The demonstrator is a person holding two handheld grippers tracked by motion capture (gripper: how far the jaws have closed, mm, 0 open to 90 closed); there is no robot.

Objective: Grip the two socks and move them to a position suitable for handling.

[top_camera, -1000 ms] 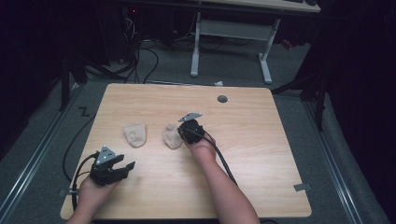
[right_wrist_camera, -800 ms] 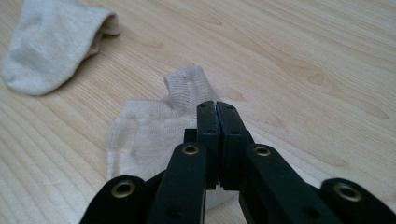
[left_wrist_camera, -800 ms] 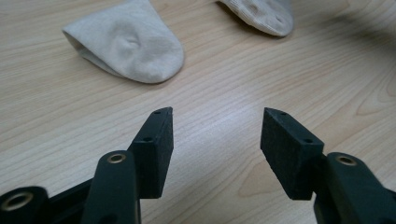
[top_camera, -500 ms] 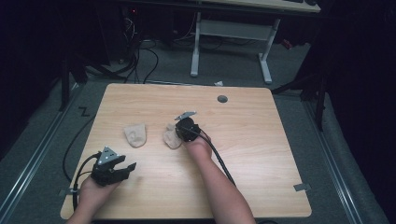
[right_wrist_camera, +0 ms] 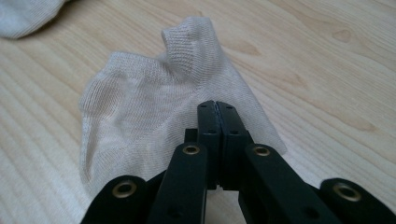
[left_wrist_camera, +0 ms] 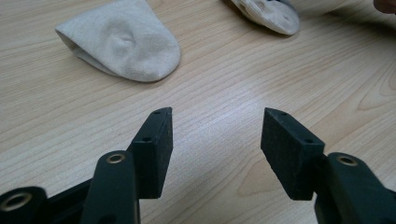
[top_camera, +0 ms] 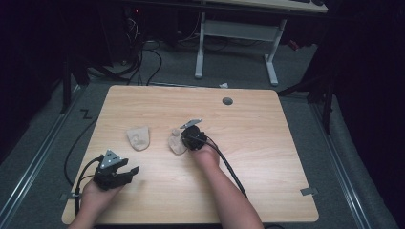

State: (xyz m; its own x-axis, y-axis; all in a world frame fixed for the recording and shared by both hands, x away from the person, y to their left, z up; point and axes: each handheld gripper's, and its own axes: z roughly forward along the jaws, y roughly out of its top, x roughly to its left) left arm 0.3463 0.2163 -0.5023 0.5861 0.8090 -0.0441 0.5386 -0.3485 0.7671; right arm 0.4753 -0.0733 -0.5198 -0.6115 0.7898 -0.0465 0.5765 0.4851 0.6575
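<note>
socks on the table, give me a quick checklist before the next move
1. Right gripper shut: ok, the jaws are pressed together.
2. Fabric of the near sock caught between them: cannot tell, the tips lie over its edge.
3. Left gripper open and free: ok, nothing but bare table between the jaws.
4. Second sock apart from the first: ok, it lies separately to the left in the high view.
5. Path between the socks free: ok, just wood there.

Black hand-held gripper (right_wrist_camera: pixel 216 109) with brass rivets, trailing black cable.
</note>
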